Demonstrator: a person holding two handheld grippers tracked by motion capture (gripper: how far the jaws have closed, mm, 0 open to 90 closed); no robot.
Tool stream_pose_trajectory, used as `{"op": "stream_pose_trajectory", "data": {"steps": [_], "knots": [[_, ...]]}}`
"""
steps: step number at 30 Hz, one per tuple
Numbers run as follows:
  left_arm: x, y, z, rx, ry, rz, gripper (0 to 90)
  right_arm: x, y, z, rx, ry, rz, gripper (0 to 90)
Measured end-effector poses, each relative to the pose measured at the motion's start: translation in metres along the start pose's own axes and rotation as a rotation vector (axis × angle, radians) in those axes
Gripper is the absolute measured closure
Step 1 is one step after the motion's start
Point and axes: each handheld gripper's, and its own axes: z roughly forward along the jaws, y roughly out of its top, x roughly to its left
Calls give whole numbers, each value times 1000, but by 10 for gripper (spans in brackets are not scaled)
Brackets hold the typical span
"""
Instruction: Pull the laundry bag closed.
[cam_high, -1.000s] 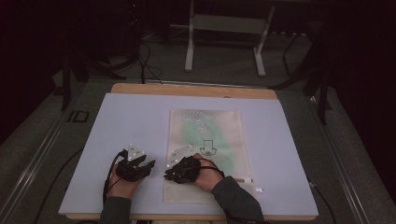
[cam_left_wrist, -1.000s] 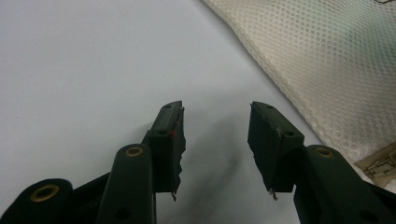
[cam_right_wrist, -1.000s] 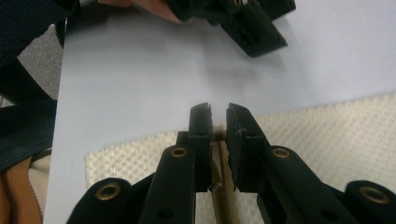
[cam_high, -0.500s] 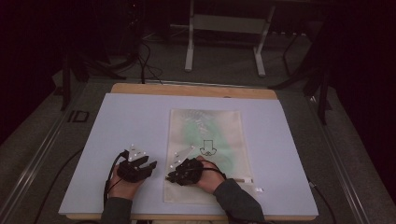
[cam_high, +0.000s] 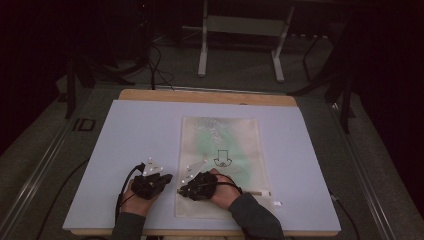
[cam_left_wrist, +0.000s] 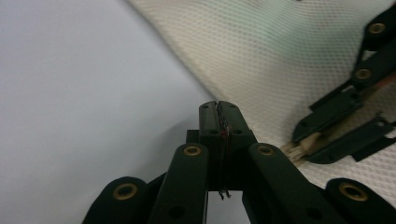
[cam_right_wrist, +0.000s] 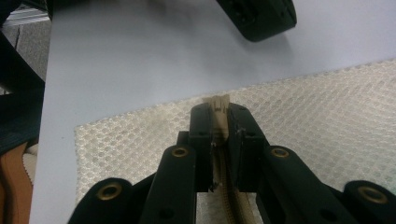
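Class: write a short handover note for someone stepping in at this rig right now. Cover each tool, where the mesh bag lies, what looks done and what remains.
Left tool: shut, holding nothing, over the bare tabletop just left of the mesh bag.
Right tool: shut on the zipper end at the bag's near left corner.
Mesh bag: flat on the table, something green inside, its zipper along the near edge.
Done: zipper end gripped.
Left: probably running the zipper; whether it is open or closed cannot be told.
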Motion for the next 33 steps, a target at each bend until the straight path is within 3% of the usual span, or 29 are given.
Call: {"op": "stream_pose_trajectory", "data": {"steps": [13,33], "knots": [[-16,3,12,41,-41,36,884,0,-3,0,-15,0,12,815],[-18,4,11,25,-54,16,880,0,-4,0,-27,0,18,816]]}}
